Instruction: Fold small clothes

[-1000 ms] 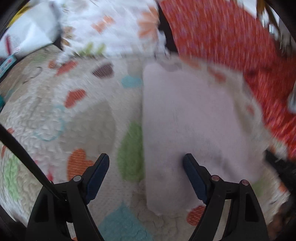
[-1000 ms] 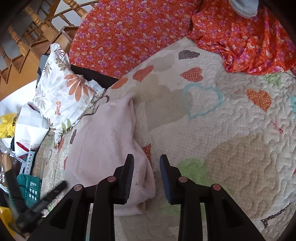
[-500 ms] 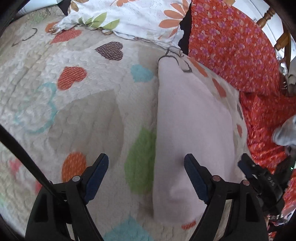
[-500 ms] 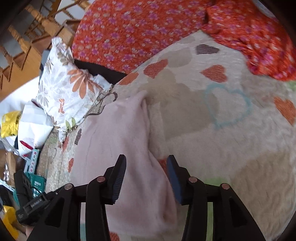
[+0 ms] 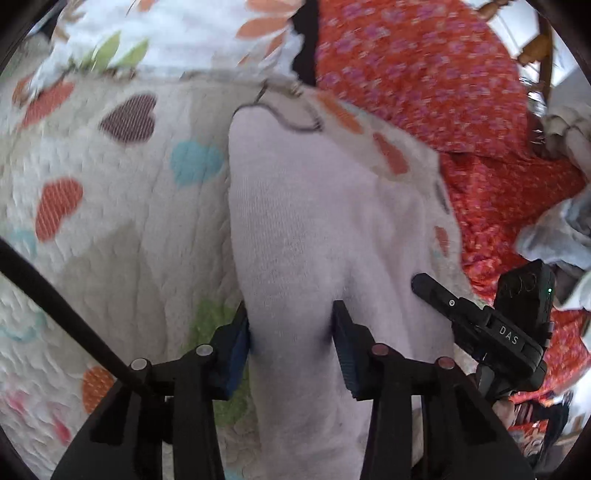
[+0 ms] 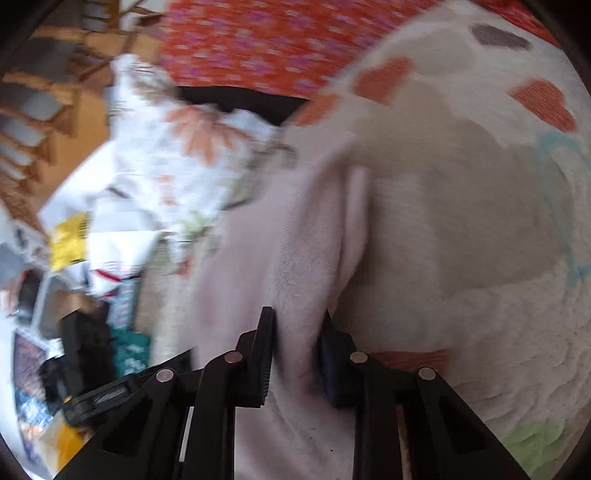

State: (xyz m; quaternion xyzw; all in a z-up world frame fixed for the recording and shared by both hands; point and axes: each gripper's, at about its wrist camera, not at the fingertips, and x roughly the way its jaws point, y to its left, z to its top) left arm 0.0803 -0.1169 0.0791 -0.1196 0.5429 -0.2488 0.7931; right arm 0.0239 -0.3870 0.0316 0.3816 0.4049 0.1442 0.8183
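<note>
On the heart-print quilt (image 5: pixel 122 229) lies the pale pink garment (image 5: pixel 314 229), soft and limp (likely to sag), each near corner pinched by left gripper (image 5: pixel 291 347) and right gripper (image 6: pixel 295 354), jaws just closed.

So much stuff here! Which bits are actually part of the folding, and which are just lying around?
Part of the job:
- pale pink cloth, pinched at its near end
- left gripper, closing on it
- right gripper, closing on it too

Just lying about:
- heart-patterned quilt underneath
- flowered pillow
- orange floral fabric
- wooden chair
</note>
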